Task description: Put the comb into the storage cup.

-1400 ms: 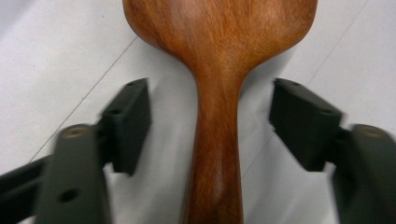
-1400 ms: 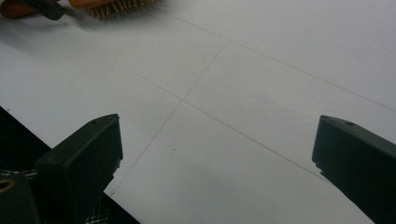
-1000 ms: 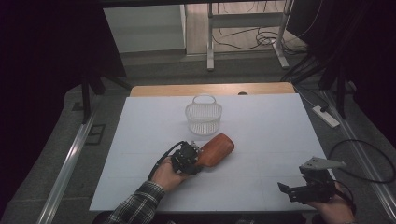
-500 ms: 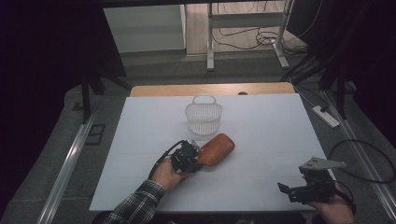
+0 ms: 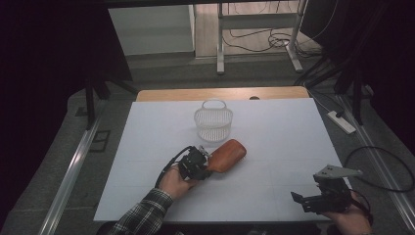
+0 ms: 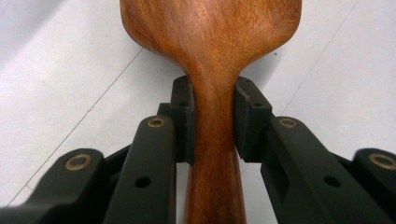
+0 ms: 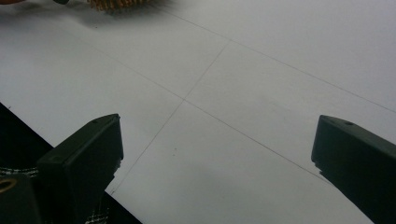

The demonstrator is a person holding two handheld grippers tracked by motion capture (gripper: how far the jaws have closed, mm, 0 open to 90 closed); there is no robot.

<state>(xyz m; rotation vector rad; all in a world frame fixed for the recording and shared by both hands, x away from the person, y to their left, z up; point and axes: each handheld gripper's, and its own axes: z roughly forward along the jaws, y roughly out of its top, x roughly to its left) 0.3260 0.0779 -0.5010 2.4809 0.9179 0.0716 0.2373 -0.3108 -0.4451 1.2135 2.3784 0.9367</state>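
We find no brand, label or writing that we can read on anything here. Our left gripper is clamped on a wooden hairbrush: in the left gripper view both black pads press against the narrow neck of the brush, one on each side, just below where the wood widens into the broad head, and the handle runs back between the jaws toward the camera. The jaws have just been closing, with that neck between them. From above, the brush lies low on the white table, its rounded head pointing away from the left gripper toward the far right, bristle side down as far as we can tell. Just beyond the head, well clear of the jaws, stands a small white plastic basket with a handle, upright. Our right gripper sits near the table's near right corner, well apart from the brush, its jaws spread wide with nothing between them; in the right gripper view only bare tabletop lies between the two pads, and a strip of the brush's bristles peeks in at the top edge, far ahead of them.
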